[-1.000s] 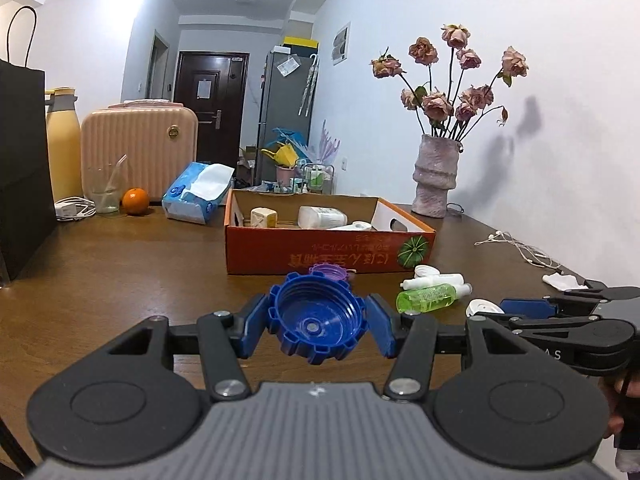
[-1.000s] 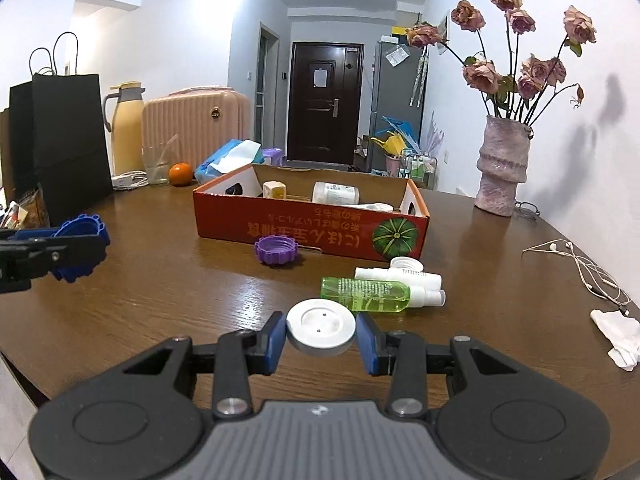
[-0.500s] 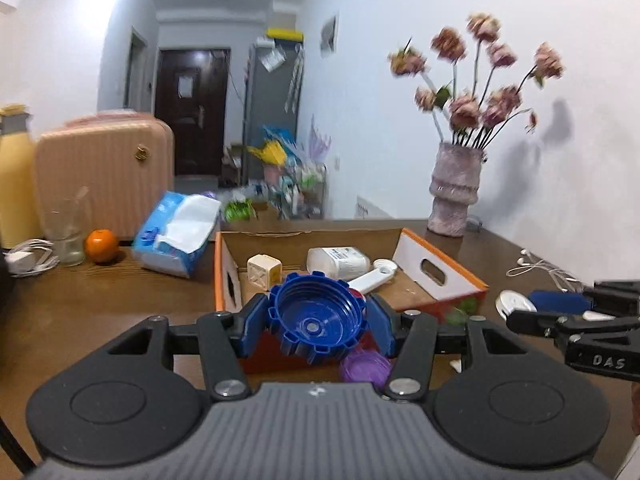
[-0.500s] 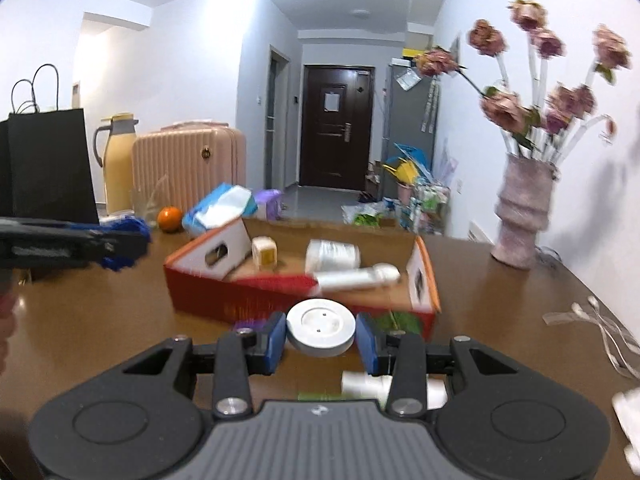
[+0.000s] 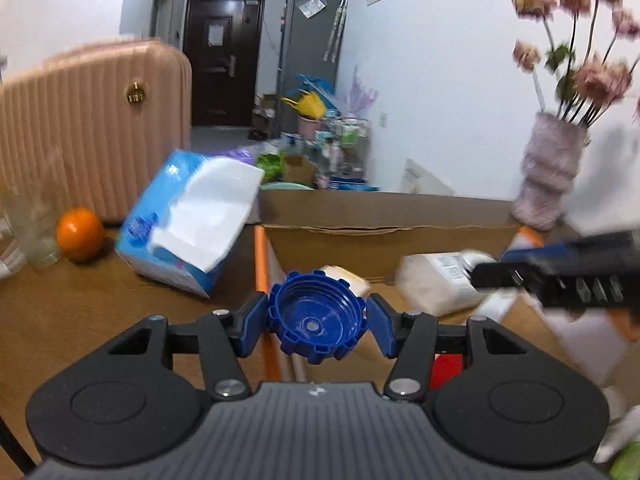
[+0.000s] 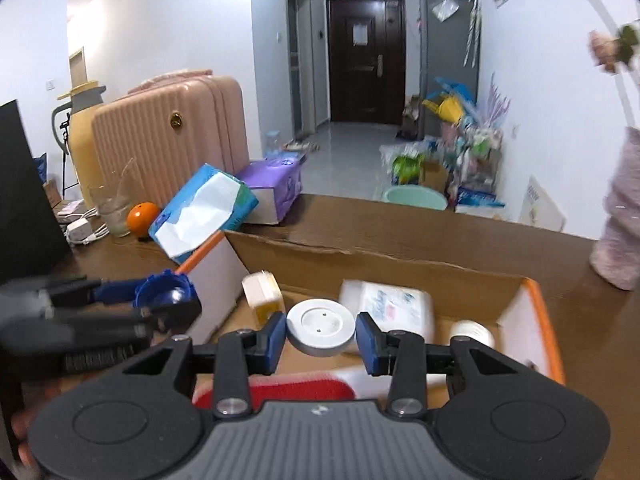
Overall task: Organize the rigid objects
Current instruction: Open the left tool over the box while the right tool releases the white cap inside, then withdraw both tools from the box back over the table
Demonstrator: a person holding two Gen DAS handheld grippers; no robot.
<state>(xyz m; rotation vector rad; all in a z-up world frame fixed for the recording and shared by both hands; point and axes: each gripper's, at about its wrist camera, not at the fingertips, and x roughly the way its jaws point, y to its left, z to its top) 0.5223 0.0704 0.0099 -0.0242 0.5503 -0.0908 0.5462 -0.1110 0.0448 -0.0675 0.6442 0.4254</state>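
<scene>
My left gripper (image 5: 316, 320) is shut on a blue ribbed bottle cap (image 5: 316, 322), held above the left end of the orange-edged cardboard box (image 5: 360, 248). The right wrist view shows that cap (image 6: 164, 290) at its left, over the box's left wall. My right gripper (image 6: 321, 334) is shut on a round white lid (image 6: 321, 326), hovering over the box (image 6: 536, 320) interior. Inside the box lie a white bottle (image 6: 392, 306), a small cream block (image 6: 262, 294) and a white tube end (image 6: 470, 332). The right gripper's arm (image 5: 560, 276) crosses the left wrist view at right, blurred.
A blue tissue pack (image 5: 188, 220) leans beside the box's left end, with an orange (image 5: 80, 234), a glass (image 5: 30, 236) and a pink suitcase (image 5: 92, 128) behind. A purple box (image 6: 274, 184), a yellow jug (image 6: 82, 136) and a black bag (image 6: 24, 200) stand left. A vase (image 5: 550, 172) stands right.
Both grippers have travelled forward from the near table over the cardboard box, each still holding its cap. The box interior now fills the lower view; the loose bottles on the table are left behind.
</scene>
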